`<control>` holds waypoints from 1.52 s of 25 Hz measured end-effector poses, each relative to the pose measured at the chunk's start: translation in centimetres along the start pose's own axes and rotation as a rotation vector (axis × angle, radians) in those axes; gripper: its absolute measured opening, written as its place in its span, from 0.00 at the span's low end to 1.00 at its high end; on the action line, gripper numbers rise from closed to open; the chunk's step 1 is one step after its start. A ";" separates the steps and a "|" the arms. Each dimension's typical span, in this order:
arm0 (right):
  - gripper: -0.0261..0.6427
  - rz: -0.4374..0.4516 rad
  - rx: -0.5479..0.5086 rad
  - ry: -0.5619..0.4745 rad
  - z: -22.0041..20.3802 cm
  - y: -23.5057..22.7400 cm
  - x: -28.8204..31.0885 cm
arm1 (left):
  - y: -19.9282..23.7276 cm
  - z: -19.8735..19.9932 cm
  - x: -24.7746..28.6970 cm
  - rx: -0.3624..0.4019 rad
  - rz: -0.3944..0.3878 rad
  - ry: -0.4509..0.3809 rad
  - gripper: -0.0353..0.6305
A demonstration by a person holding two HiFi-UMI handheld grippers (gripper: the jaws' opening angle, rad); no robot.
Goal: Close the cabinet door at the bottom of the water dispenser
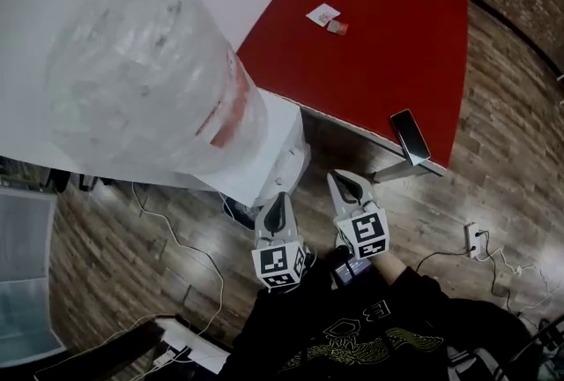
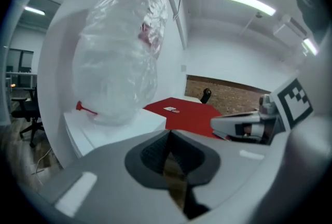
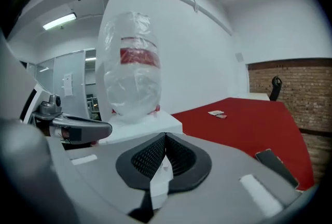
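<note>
The water dispenser (image 1: 284, 152) is a white box with a big clear bottle (image 1: 150, 70) in plastic wrap on top. Its bottom cabinet door is hidden in every view. My left gripper (image 1: 278, 205) and right gripper (image 1: 346, 183) hang side by side in front of the dispenser, near its top, apart from it. Both are shut with nothing between the pads. The left gripper view has its shut jaws (image 2: 168, 134) aimed past the bottle (image 2: 119, 57). In the right gripper view, the shut jaws (image 3: 165, 137) face the bottle (image 3: 132, 72) and the dispenser top (image 3: 148, 125).
A red table (image 1: 370, 44) stands right of the dispenser, with small cards (image 1: 324, 16) and a phone (image 1: 410, 134) at its near edge. Cables and a power strip (image 1: 471, 238) lie on the wooden floor. A translucent bin (image 1: 22, 282) sits at far left.
</note>
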State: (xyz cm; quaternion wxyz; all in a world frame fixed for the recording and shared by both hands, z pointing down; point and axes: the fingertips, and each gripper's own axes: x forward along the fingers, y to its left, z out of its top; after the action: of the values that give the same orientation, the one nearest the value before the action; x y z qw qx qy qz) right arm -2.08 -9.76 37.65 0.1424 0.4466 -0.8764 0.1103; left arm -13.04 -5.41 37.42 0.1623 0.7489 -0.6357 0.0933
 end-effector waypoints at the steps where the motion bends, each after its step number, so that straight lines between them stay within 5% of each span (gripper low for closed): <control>1: 0.04 0.001 -0.015 -0.016 1.2 0.4 -0.5 | 0.2 1.0 -0.7 0.002 0.007 -0.013 0.06; 6: 0.04 -0.014 -0.082 -0.201 7.9 2.0 -3.4 | 1.4 5.5 -3.9 -0.018 0.028 -0.091 0.06; 21: 0.03 -0.026 -0.124 -0.331 15.0 5.0 -7.5 | 1.0 13.9 -8.3 0.057 0.037 -0.315 0.06; 38: 0.03 -0.017 -0.178 -0.349 15.8 5.9 -6.9 | 1.8 14.4 -7.5 0.085 0.065 -0.314 0.06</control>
State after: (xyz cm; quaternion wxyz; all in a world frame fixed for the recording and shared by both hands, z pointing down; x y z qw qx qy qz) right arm -5.44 -6.23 20.11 0.0283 0.4519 -0.8903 -0.0481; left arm -17.08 -3.96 21.67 0.0261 0.7394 -0.6727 0.0070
